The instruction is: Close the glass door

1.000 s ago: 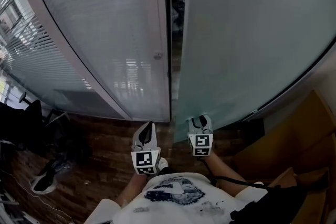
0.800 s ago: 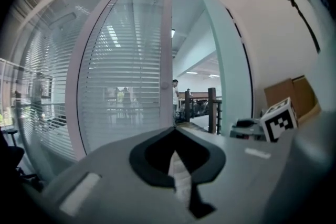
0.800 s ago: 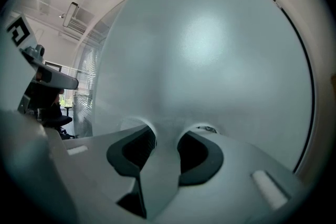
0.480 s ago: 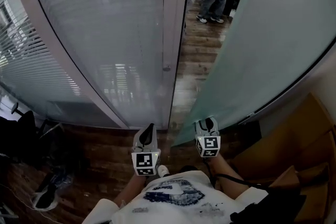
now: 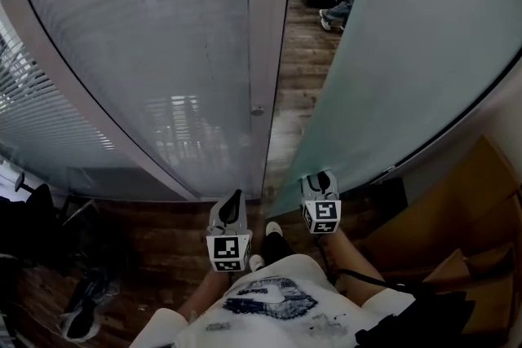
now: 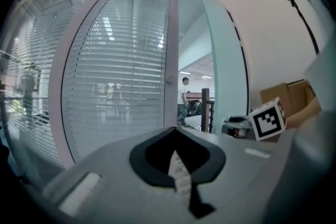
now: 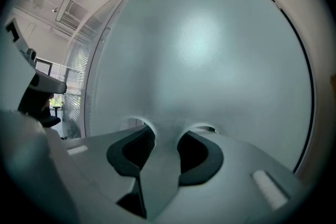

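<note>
Two jaws spread, right gripper at lower centre noses the door, probably to push; left gripper beside it, pressed together, empty.

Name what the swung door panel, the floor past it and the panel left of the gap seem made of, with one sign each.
Door panel: frosted glass, likely; milky, even, translucent.
Floor: wood or wood-look planks; brown boards with seams.
Left panel: clear glass, apparently; reflections, slatted blinds behind.
</note>
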Available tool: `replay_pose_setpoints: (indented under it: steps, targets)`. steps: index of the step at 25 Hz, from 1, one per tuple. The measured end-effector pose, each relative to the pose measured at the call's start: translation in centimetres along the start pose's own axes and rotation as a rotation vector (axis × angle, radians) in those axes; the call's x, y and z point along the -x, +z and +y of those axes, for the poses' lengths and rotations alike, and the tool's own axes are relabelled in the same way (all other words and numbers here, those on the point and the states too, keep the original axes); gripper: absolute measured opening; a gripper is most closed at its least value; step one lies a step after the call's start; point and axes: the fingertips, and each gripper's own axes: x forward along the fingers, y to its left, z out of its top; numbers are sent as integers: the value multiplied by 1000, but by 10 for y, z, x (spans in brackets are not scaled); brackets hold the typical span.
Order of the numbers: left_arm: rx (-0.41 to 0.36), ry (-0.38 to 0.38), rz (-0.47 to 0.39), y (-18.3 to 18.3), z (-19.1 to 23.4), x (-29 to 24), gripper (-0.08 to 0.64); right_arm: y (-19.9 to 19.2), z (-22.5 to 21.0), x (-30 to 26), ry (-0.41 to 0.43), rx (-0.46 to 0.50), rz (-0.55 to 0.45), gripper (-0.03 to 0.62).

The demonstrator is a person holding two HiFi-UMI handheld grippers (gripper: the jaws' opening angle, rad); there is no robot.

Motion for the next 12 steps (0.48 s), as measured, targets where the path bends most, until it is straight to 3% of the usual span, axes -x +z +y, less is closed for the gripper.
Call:
replay_pose_setpoints:
  steps: [12]
  targets:
    - [-18,22,19,-6,25,-30,2,5,-11,-53,-60,-10,-16,130]
